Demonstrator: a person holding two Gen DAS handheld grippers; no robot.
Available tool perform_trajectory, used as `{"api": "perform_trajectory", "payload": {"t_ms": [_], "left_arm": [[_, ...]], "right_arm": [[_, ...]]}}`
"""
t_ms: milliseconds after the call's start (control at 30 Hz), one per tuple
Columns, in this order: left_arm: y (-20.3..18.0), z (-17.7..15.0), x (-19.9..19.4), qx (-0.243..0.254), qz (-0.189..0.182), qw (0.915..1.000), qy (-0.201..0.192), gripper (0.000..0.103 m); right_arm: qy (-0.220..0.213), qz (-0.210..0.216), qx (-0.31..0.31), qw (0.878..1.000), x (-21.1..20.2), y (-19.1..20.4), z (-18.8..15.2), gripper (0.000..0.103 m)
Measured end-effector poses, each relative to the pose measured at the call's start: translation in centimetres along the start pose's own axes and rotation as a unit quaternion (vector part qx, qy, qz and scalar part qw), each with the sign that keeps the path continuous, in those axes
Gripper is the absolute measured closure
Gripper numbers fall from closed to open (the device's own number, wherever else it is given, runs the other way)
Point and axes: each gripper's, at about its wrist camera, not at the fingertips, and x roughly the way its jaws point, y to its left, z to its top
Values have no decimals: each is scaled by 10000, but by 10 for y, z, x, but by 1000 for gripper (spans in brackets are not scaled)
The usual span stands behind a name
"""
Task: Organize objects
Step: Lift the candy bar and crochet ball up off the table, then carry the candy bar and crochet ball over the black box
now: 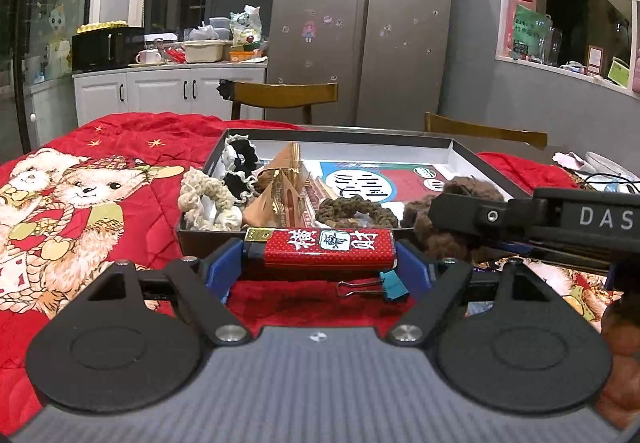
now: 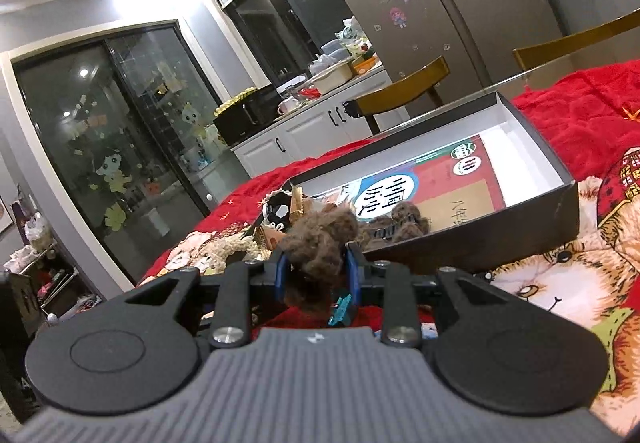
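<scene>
My left gripper (image 1: 320, 257) is shut on a red lighter (image 1: 326, 246), gripped end to end between the blue pads, just in front of the dark shallow box (image 1: 344, 134). The box holds a cream scrunchie (image 1: 208, 199), black-and-white scrunchies (image 1: 238, 163), a braided brown one (image 1: 352, 209), gold pyramid packets (image 1: 280, 187) and a book (image 1: 372, 179). My right gripper (image 2: 318, 263) is shut on a fluffy brown scrunchie (image 2: 320, 239) at the box's near edge (image 2: 480, 243). In the left wrist view that scrunchie (image 1: 440, 239) hangs below one black finger (image 1: 468, 209).
A blue binder clip (image 1: 394, 283) lies on the red bear-print blanket (image 1: 100, 203), also under the right gripper as the clip (image 2: 342, 309). Two wooden chairs (image 1: 284, 95) stand behind the table, then a steel fridge (image 1: 360, 23). Cables and cloth (image 1: 592, 171) sit at far right.
</scene>
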Motion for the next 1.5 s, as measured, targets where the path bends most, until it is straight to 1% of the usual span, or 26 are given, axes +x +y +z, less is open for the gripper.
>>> {"api": "perform_trajectory", "payload": {"t_ms": [100, 167, 233, 300, 367, 433, 500, 633, 800, 967, 1033, 1100, 1167, 1233, 1333, 1433, 1467, 1500], "left_arm": [[1, 2, 3, -24, -43, 10000, 63, 19], [3, 4, 5, -70, -44, 9999, 96, 19], [5, 9, 5, -135, -109, 9997, 148, 19], [7, 15, 4, -268, -212, 9992, 219, 19], [6, 22, -1, -324, -256, 9990, 153, 19], [4, 29, -8, -242, -232, 9994, 29, 19], [1, 37, -15, -148, -288, 9994, -92, 19], [-3, 58, -26, -61, -328, 9989, -335, 19], [-3, 92, -37, -139, -416, 9971, -625, 19], [-10, 125, -39, 1, -437, 9964, -726, 19], [-15, 139, -36, -32, -500, 9961, -733, 19], [-21, 154, -29, -90, -607, 9958, -682, 19], [-26, 167, -22, -146, -677, 9951, -712, 19], [-33, 177, -12, -125, -677, 9953, -677, 19], [-35, 183, 1, -170, -648, 9953, -702, 19], [-30, 180, 19, -366, -884, 9938, -575, 19], [-27, 178, 28, -453, -965, 9930, -503, 19], [-28, 179, 39, -423, -1011, 9935, -308, 19]], "right_arm": [[-87, 57, -27, 9999, -2, 1, 3, 70], [-200, 22, -111, 9997, -6, 5, 8, 70], [-314, -11, -287, 9991, -10, 11, 11, 70], [-375, 27, -276, 9989, -14, 15, 16, 70], [-434, 86, -269, 9987, -18, 20, 23, 70], [-518, 123, -337, 9980, -22, 26, 30, 70], [-610, 160, -336, 9974, -24, 30, 38, 70], [-676, 347, -38, 9971, -26, 29, 63, 70], [-707, 521, 342, 9955, -27, 18, 92, 70], [-734, 665, 776, 9921, -25, 2, 121, 70], [-804, 649, 802, 9914, -22, -2, 131, 70], [-905, 541, 794, 9912, -18, -6, 139, 70], [-997, 441, 804, 9908, -14, -11, 146, 70], [-1067, 376, 807, 9903, -8, -19, 151, 70], [-1046, 356, 914, 9897, 1, -35, 151, 70], [-910, 181, 1030, 9903, 12, -48, 151, 70], [-905, 131, 1101, 9897, 16, -52, 149, 70], [-873, 104, 1144, 9895, 19, -55, 148, 70]]}}
